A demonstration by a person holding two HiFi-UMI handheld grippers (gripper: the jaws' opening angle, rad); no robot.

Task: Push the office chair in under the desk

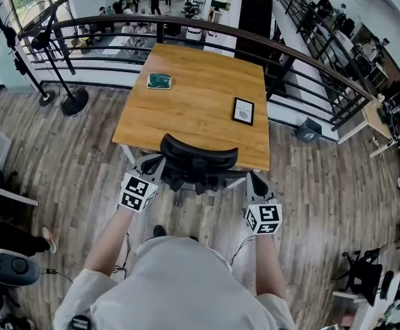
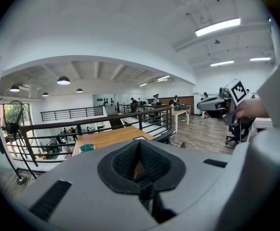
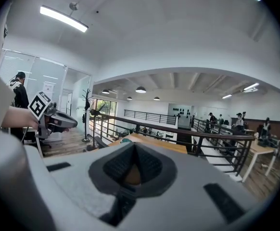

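Note:
The black office chair [image 1: 196, 158] stands at the near edge of the wooden desk [image 1: 193, 95], its backrest toward me and its seat partly under the top. My left gripper [image 1: 150, 166] is by the chair's left side, jaws shut and empty. My right gripper [image 1: 256, 182] is by the chair's right side, also shut and empty. Whether either touches the chair cannot be told. In the left gripper view the shut left gripper [image 2: 139, 163] points over the desk [image 2: 108, 137], with the chair's back edge [image 2: 165, 134] just beyond. The right gripper view shows the shut right gripper [image 3: 132, 170].
A green object [image 1: 159, 81] and a black framed card [image 1: 243, 111] lie on the desk. A dark curved railing [image 1: 255, 40] runs behind it. Tripod stands [image 1: 66, 88] are at the left, a bin [image 1: 308, 130] at the right, another chair [image 1: 361, 273] at the lower right.

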